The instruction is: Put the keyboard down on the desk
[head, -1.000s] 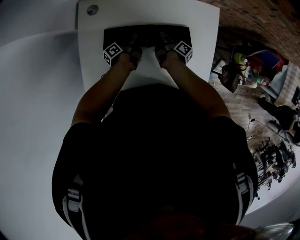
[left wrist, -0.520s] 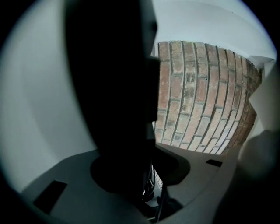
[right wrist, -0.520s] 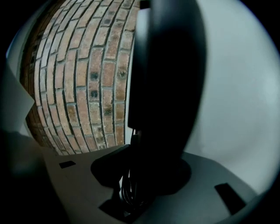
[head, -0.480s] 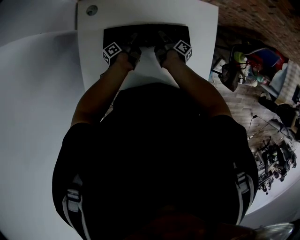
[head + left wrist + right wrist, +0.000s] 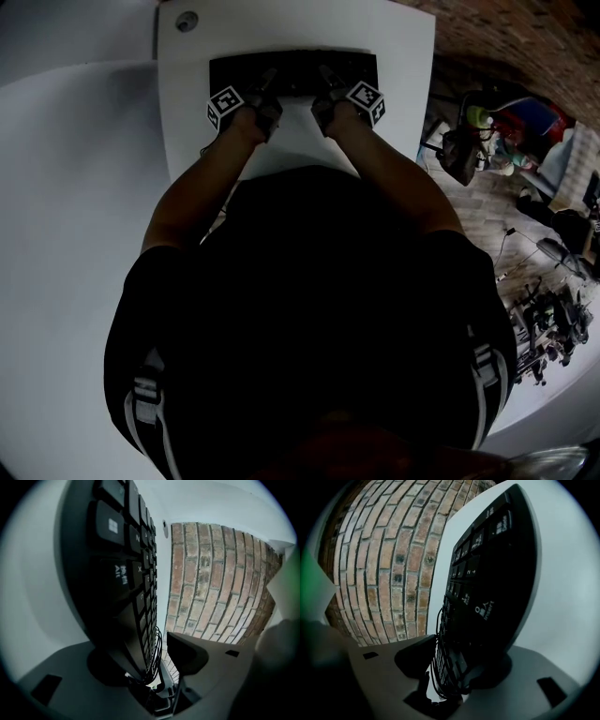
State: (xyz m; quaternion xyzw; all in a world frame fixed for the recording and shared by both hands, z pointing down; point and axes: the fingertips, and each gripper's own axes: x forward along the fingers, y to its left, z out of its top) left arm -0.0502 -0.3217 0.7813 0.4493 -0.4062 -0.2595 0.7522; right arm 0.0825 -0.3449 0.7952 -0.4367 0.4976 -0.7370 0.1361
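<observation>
On the desk [image 5: 403, 56] ahead, find keyboard [image 5: 292, 70] lying flat, long axis left to right, near edge between the opening jaws of left gripper [image 5: 266, 86] and right gripper [image 5: 324, 84], both equally near, pads off it; draw straight back.

Probably a workshop: brick wall [image 5: 211, 573], white desk [image 5: 403, 56], cluttered gear [image 5: 553, 323].
</observation>
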